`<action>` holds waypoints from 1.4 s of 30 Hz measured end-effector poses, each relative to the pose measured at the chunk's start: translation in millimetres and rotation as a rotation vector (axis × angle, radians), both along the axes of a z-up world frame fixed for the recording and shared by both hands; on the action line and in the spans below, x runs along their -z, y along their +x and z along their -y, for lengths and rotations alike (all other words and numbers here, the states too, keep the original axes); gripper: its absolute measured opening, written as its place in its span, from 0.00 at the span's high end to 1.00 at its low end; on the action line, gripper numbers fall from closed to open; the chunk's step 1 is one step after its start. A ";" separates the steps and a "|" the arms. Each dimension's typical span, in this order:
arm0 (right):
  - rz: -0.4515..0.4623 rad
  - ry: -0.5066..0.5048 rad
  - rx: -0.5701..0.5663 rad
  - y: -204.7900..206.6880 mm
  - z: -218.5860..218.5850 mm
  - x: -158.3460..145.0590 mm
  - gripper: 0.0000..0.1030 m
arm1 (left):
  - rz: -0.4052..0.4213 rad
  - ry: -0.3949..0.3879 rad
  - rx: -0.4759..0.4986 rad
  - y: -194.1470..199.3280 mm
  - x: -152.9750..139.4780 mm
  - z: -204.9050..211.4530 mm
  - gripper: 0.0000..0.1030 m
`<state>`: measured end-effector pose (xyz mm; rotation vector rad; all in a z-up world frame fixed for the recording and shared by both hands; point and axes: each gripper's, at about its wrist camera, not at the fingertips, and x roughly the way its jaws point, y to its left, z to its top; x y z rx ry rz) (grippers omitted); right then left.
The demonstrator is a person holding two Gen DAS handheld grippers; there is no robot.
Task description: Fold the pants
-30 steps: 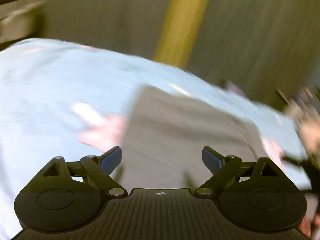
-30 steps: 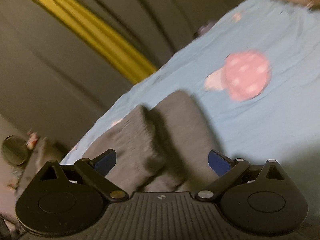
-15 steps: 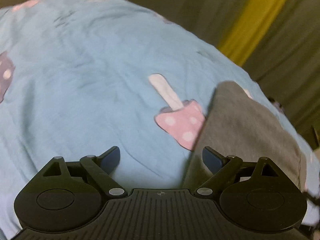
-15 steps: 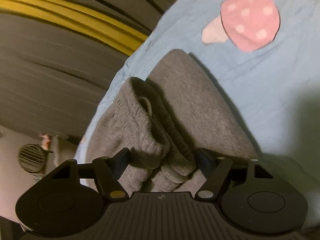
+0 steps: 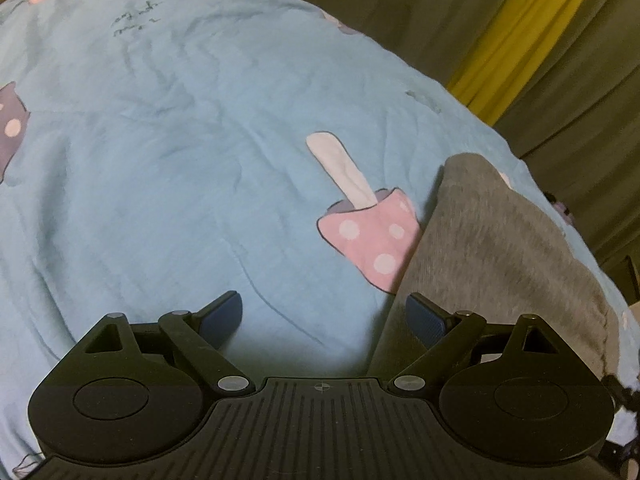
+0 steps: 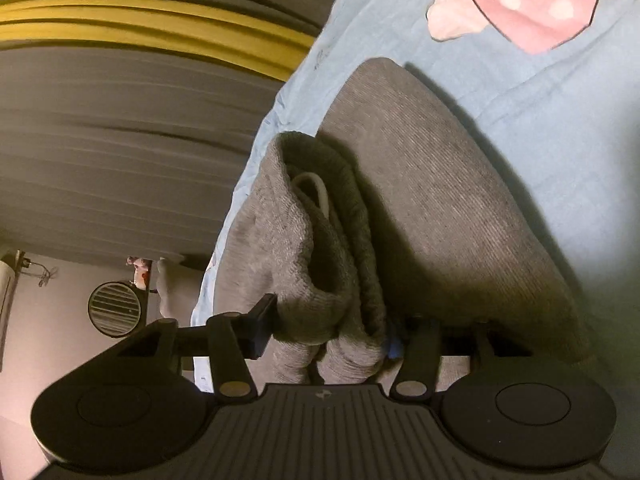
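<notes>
A light blue bedsheet (image 5: 192, 168), wrinkled and printed with pink spotted mushrooms (image 5: 370, 236), covers the bed, which fills most of the left wrist view. Beyond its far edge hang olive-grey curtains (image 5: 568, 60) with one yellow panel (image 5: 516, 32). In the right wrist view a pale wall shows at lower left, with a round slatted fan (image 6: 116, 309) on it. The grey pants (image 6: 432, 184) lie folded near the bed's edge, the bunched waistband with a white drawstring loop facing the right tool (image 6: 326, 330). Its jaws have just been closing and now pinch the thick waistband fold between them. The left tool (image 5: 324, 316) hangs released above the sheet, its right finger over the edge of the pants, gripping nothing.
</notes>
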<state>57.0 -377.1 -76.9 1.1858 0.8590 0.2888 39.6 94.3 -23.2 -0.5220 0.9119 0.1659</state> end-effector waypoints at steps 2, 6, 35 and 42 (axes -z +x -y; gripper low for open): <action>-0.004 0.003 -0.007 4.7 -4.2 -1.0 0.33 | -0.005 0.009 0.009 1.7 0.9 2.3 0.08; -0.028 -0.070 0.023 13.5 -18.8 -9.0 0.45 | -0.009 0.013 0.009 2.4 1.8 3.1 0.08; 0.179 -0.191 0.139 -37.3 -2.6 -83.8 0.58 | 0.008 -0.002 0.032 -1.4 -1.8 3.6 0.08; 0.026 -0.701 0.155 -47.2 -9.3 -75.9 0.20 | -0.001 0.020 0.056 1.5 -0.9 9.7 0.08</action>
